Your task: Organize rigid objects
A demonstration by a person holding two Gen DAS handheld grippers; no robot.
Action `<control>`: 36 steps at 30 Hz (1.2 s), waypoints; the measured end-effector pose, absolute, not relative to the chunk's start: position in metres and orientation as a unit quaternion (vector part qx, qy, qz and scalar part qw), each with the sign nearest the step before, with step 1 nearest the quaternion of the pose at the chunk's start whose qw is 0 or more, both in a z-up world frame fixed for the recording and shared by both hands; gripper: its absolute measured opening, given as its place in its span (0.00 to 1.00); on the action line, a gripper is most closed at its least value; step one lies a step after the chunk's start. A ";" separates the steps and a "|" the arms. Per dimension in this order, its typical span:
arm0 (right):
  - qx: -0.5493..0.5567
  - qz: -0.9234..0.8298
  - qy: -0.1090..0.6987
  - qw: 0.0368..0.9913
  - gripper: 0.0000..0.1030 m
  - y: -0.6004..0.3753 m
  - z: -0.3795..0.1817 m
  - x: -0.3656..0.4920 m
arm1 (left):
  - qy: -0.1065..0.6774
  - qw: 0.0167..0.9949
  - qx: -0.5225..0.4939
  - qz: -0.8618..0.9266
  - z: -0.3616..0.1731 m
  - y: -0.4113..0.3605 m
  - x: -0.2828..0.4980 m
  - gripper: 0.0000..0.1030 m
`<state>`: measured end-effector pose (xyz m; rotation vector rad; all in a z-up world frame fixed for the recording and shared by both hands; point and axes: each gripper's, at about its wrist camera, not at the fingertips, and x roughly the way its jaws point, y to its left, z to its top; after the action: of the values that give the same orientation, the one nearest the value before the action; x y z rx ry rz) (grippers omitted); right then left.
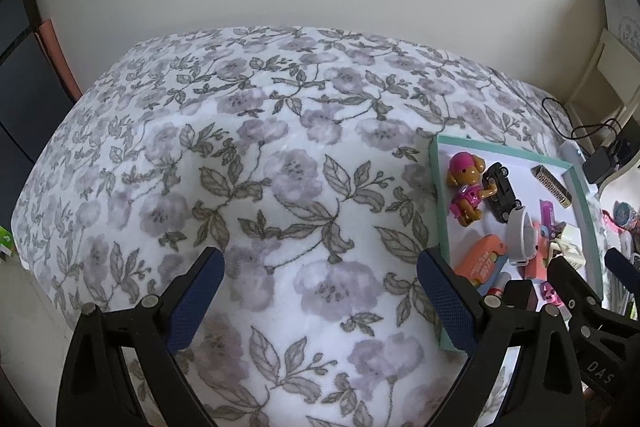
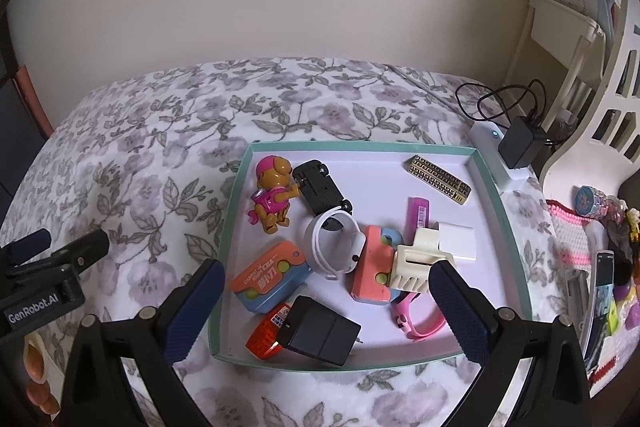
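A teal-rimmed white tray [image 2: 505,227] lies on a floral blanket and holds several small items: a pink-and-brown toy dog [image 2: 272,195], a black toy car [image 2: 322,187], a white watch [image 2: 334,243], an orange box [image 2: 270,271], a black charger block [image 2: 320,331], a cream hair claw [image 2: 416,261] and a gold-black clip [image 2: 440,177]. My right gripper [image 2: 324,285] is open and empty above the tray's near side. My left gripper [image 1: 320,275] is open and empty over bare blanket, left of the tray [image 1: 436,203].
The floral blanket [image 1: 240,167] covers the bed. A white power strip [image 2: 494,163] with a black adapter and cable lies right of the tray. A white shelf [image 2: 568,39] and bright clutter [image 2: 600,211] stand at the far right. A wall is behind.
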<state>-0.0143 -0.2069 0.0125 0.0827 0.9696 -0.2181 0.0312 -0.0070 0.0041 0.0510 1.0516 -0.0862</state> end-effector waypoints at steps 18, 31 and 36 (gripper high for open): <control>0.039 -0.102 0.469 0.877 1.00 -0.210 0.009 -0.013 | 0.505 0.863 0.025 -0.012 0.003 -0.003 0.034 0.94; 0.041 -0.106 0.471 0.875 1.00 -0.213 0.008 -0.013 | 0.503 0.863 0.037 -0.013 0.003 -0.006 0.032 0.94; 0.042 -0.106 0.472 0.874 1.00 -0.213 0.008 -0.012 | 0.504 0.862 0.040 -0.010 0.002 -0.006 0.033 0.94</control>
<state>-0.0123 -0.2129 0.0079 0.0868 0.9857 -0.2222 0.0326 -0.0057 0.0016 0.0840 1.0580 -0.0208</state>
